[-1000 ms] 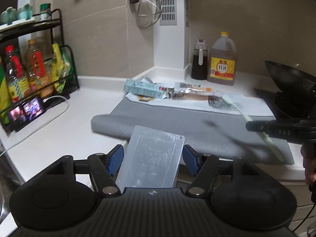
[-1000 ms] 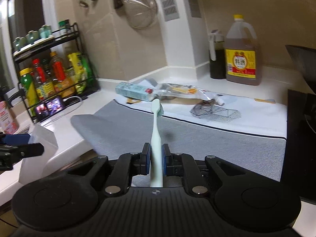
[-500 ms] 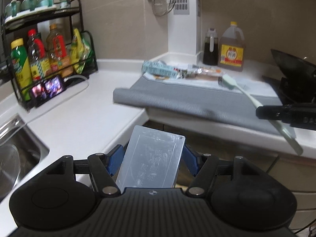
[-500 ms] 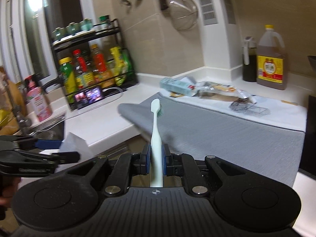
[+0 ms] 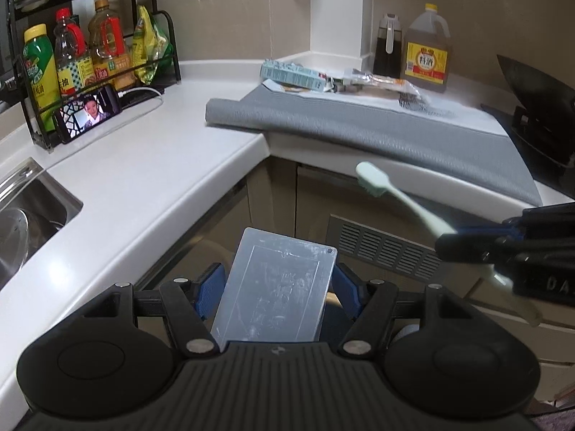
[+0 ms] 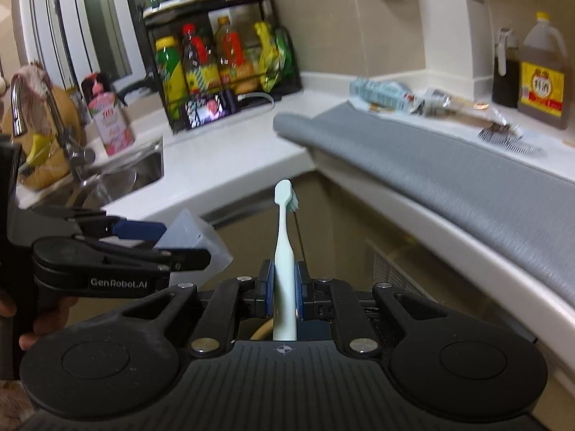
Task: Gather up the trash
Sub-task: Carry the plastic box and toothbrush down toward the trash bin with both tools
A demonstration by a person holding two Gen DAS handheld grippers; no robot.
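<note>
My left gripper (image 5: 275,287) is shut on a clear plastic box (image 5: 276,294), held below the counter edge in front of the cabinets. It also shows in the right wrist view (image 6: 187,242) with the plastic box (image 6: 194,240) at the left. My right gripper (image 6: 284,289) is shut on a pale green toothbrush (image 6: 284,248), bristle end pointing up and away. In the left wrist view the toothbrush (image 5: 391,195) sticks out from the right gripper (image 5: 478,242) at the right. More trash lies on the counter: a teal carton (image 5: 293,75) and clear wrappers (image 5: 381,82).
A grey mat (image 5: 377,125) covers the counter (image 5: 143,179) on the right. A sink (image 5: 32,208) is at the left, a rack of bottles (image 5: 82,54) with a phone (image 5: 90,111) behind it. An oil jug (image 5: 426,54) and a black wok (image 5: 535,100) stand at the far right.
Both grippers have pulled back and down from the counter, away from the mat, each still holding its item. The view has swung left toward the sink.
</note>
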